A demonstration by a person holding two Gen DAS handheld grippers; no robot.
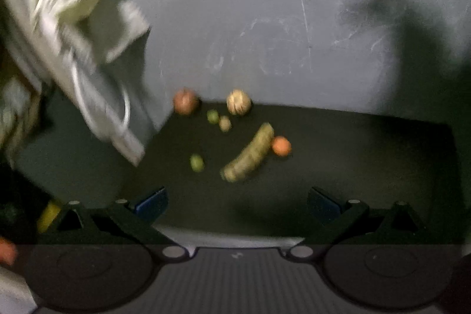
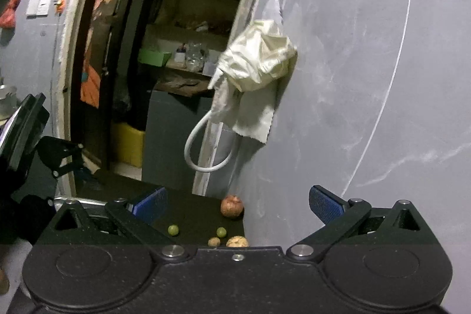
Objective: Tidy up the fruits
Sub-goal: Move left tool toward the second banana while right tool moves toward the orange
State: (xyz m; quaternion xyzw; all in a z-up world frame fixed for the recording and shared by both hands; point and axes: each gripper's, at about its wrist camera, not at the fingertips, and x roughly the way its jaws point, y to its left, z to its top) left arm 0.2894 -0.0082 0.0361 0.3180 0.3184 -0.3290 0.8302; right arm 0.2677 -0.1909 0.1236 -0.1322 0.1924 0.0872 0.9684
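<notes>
Two grippers, both w/ jaws spread wide, nothing between the blue pads. Left gripper (image 1: 237, 203) hangs above the dark tabletop (image 1: 353, 167), looking down on the fruit; frame is motion-blurred. Right gripper (image 2: 237, 203) is lower and closer to the wall, fruit sits just past its body.

Fruit, near to far in left view: banana (image 1: 248, 153) lies diagonally, nearest the jaws, its far tip just beside the orange (image 1: 281, 146); can't tell if touching. Green fruit (image 1: 197, 162) sits alone to the banana's left, apart from it. Further back, 2nd small green fruit (image 1: 212, 116) and a small tan fruit (image 1: 225, 123) are close together, near touching. At the far table edge by the wall: reddish round fruit (image 1: 185, 101) on the left, pale tan round fruit (image 1: 238, 102) on the right, well apart.

Right view shows same cluster: pale tan one (image 2: 237, 241) and small tan one (image 2: 214, 242) partly hidden behind gripper body, both greens (image 2: 173, 230) (image 2: 221, 232) mid, reddish one (image 2: 232, 206) at the table's far corner against the grey wall (image 2: 338, 78). Banana and orange not visible there.

Beyond table: cream cloth bag (image 2: 259, 58) w/ white loop handle (image 2: 206, 149) hangs on the wall corner, open doorway w/ cluttered shelves (image 2: 188, 34) behind.
</notes>
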